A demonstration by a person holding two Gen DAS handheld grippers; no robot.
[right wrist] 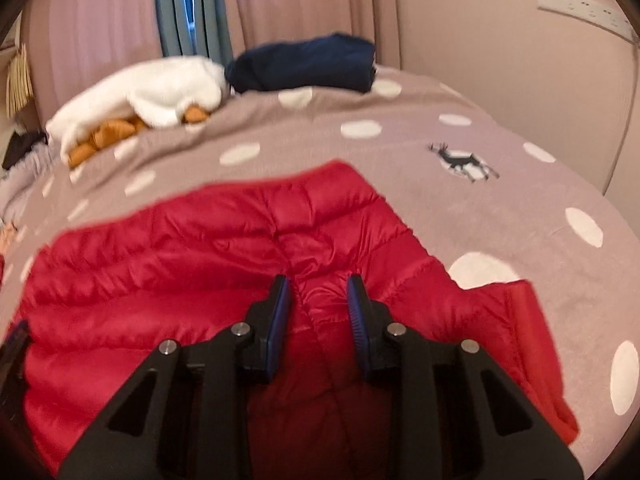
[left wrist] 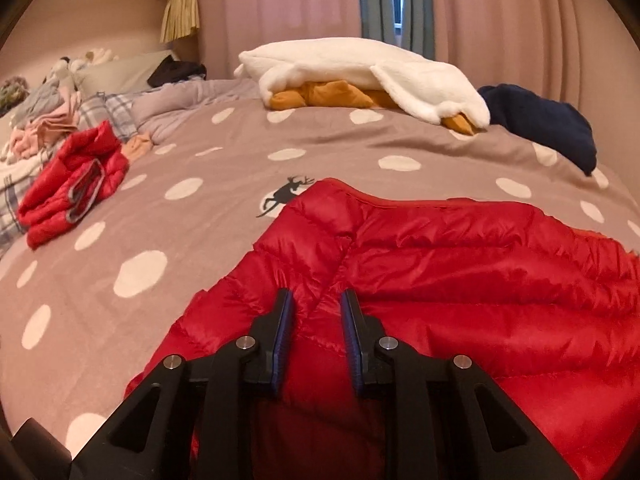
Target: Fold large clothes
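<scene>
A red quilted down jacket (left wrist: 460, 280) lies spread on the bed's spotted taupe blanket (left wrist: 160, 208). My left gripper (left wrist: 316, 300) is open, its blue-padded fingers over the jacket's left part with a seam between them. In the right wrist view the same jacket (right wrist: 200, 264) fills the lower frame. My right gripper (right wrist: 320, 286) is open over a puckered seam near the jacket's right part. Neither gripper pinches fabric that I can see. The left gripper's edge shows at the far left of the right wrist view (right wrist: 16, 344).
A second red jacket (left wrist: 76, 188) lies folded at the left. A white fleece over an orange garment (left wrist: 360, 72) and a navy garment (left wrist: 552, 124) lie at the far side. Piled clothes and pillows (left wrist: 48, 120) sit far left. Curtains and wall stand behind.
</scene>
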